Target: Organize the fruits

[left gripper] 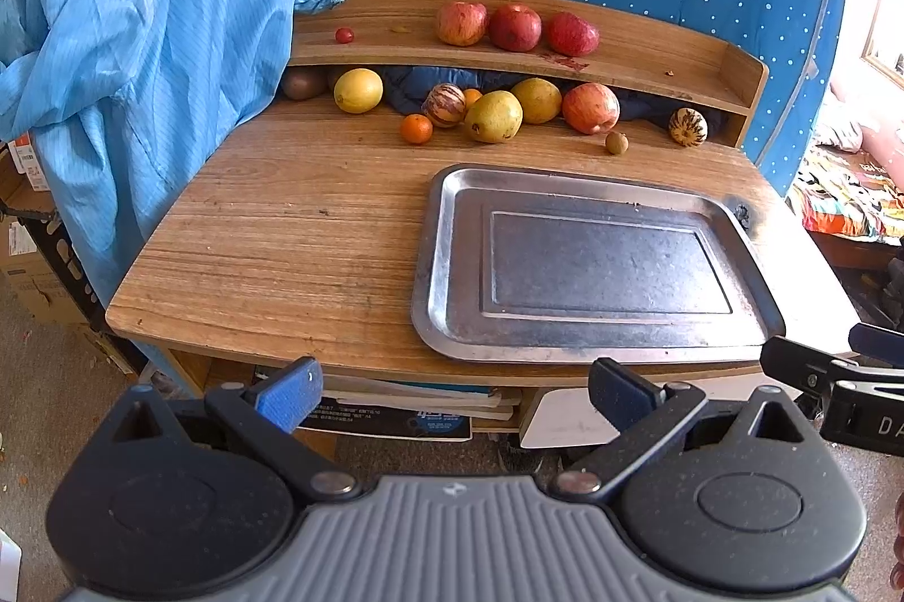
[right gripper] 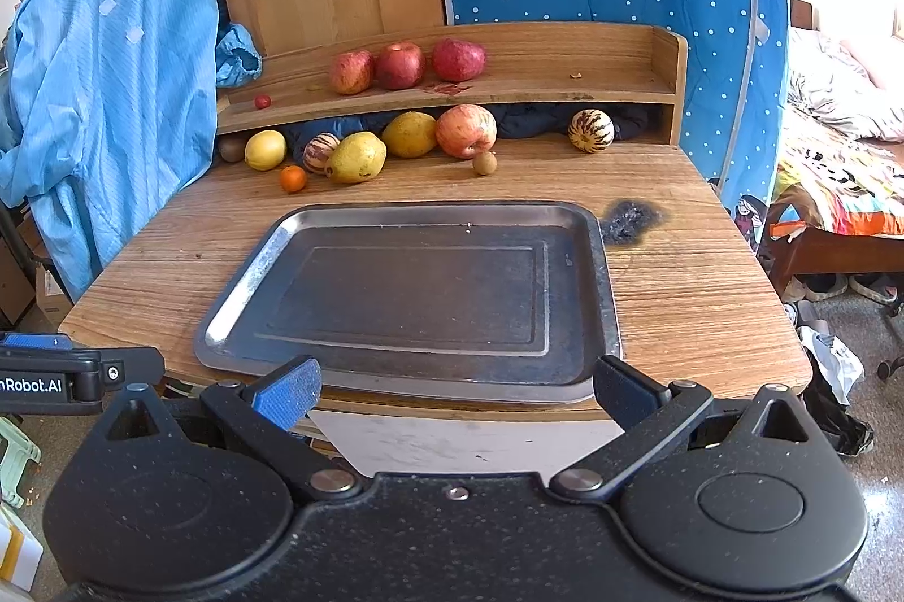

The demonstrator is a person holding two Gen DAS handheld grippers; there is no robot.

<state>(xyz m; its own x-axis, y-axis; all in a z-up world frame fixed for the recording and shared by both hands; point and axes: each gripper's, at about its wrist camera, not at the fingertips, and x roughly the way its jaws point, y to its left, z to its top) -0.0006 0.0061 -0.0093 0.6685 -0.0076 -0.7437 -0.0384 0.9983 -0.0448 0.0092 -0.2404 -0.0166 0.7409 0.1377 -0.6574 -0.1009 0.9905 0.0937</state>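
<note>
An empty metal tray [left gripper: 446,257] [right gripper: 248,291] lies on the wooden table near its front edge. Along the back lie a lemon [left gripper: 357,90] [right gripper: 265,149], an orange [left gripper: 416,129] [right gripper: 293,178], two yellow pears [left gripper: 493,116] [right gripper: 356,157], a red apple [left gripper: 590,108] [right gripper: 465,130], striped melons [left gripper: 687,127] [right gripper: 591,130] and a small brown fruit [left gripper: 616,143] [right gripper: 484,162]. Three red fruits [left gripper: 514,27] [right gripper: 400,65] sit on the raised shelf. My left gripper [left gripper: 455,396] and right gripper [right gripper: 455,396] are both open and empty, short of the table's front edge.
A blue garment [left gripper: 130,37] [right gripper: 107,82] hangs over the table's left side. A tiny red fruit [left gripper: 344,35] [right gripper: 262,101] lies on the shelf [left gripper: 650,62]. A burn mark [right gripper: 630,218] is right of the tray. Books [left gripper: 407,410] are under the table; a bed [right gripper: 836,184] stands to the right.
</note>
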